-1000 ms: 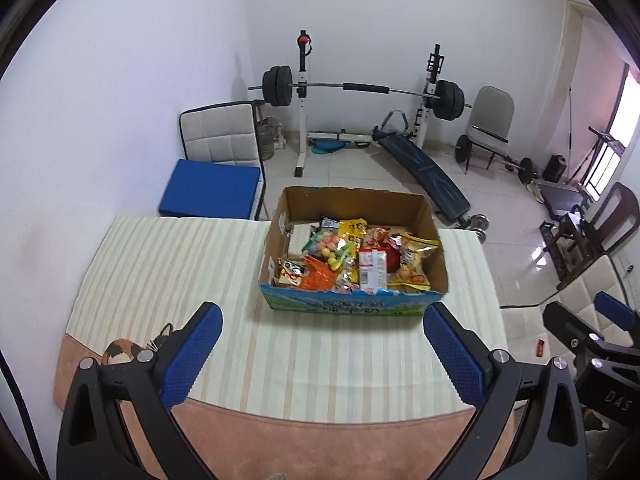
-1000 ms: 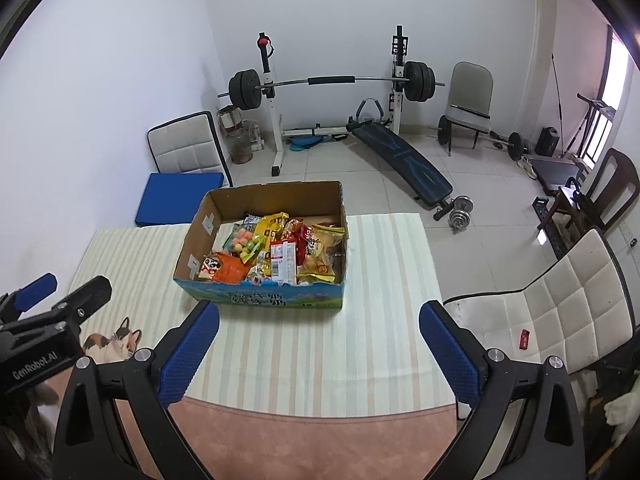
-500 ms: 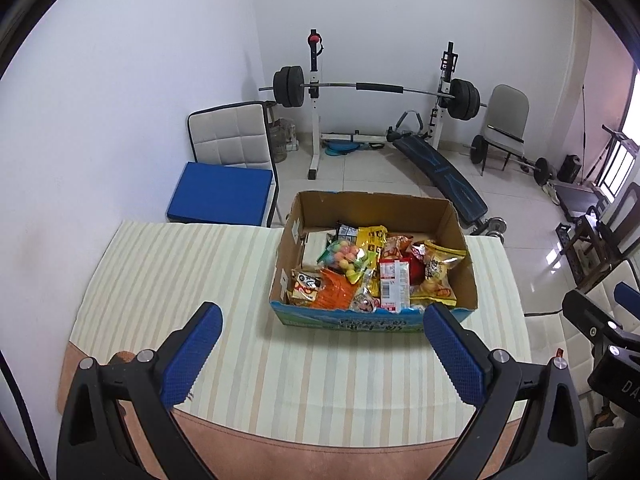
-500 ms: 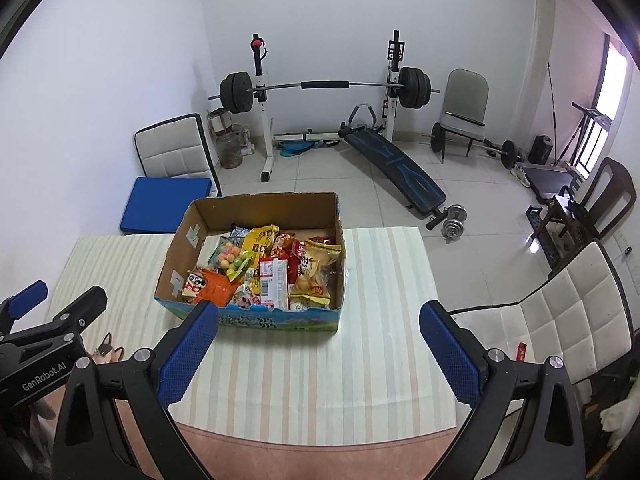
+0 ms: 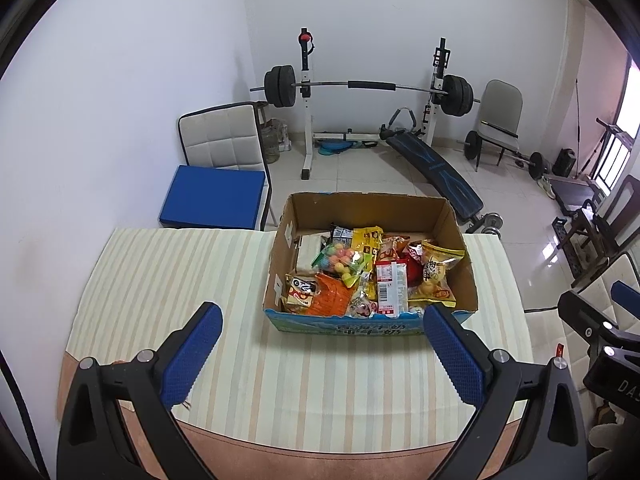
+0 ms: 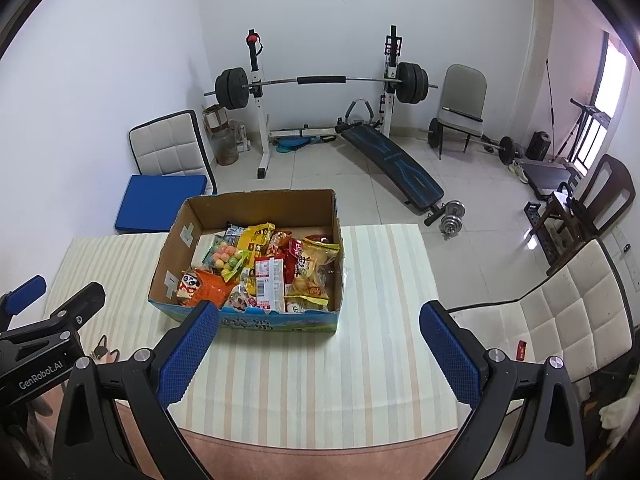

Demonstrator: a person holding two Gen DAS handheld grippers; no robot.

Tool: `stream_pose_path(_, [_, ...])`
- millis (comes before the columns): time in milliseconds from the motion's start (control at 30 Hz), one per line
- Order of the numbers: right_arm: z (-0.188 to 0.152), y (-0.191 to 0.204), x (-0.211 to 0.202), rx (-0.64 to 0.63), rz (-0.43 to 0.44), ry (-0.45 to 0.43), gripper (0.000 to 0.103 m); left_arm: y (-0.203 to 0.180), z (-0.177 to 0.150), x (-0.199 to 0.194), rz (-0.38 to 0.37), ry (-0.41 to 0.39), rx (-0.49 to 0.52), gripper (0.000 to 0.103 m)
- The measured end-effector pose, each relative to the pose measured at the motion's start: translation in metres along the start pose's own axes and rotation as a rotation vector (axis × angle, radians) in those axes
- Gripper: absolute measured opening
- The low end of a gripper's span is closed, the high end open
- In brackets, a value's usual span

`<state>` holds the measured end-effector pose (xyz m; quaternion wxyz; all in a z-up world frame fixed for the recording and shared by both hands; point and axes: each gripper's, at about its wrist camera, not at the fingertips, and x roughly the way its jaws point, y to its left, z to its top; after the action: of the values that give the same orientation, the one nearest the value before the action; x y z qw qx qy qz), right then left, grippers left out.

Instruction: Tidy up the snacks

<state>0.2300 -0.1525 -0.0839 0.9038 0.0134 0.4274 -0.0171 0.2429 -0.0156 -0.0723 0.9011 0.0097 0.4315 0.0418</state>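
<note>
An open cardboard box packed with several bright snack packets stands on the striped tablecloth. Among them are an orange packet, a bag of coloured balls and a yellow bag. My left gripper hovers open over the cloth, near the box's front side. My right gripper is open too, in front of the box and to its right. Neither holds anything.
The table's pink near edge runs below the cloth. A chair with a blue cushion stands beyond the table's far left, a white padded chair at its right. A barbell rack and bench fill the room behind.
Both grippers have moved forward towards the table, so the box sits closer and larger in both views. Both stay open.
</note>
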Motion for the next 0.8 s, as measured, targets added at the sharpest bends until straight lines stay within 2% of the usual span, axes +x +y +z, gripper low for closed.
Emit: stream_pose_path(800, [-0.0042, -0.0032, 0.0000, -0.007, 0.000, 0.019, 0.103, -0.0059, -0.0073, 0.0010, -0.012, 0.021, 0.007, 0.103])
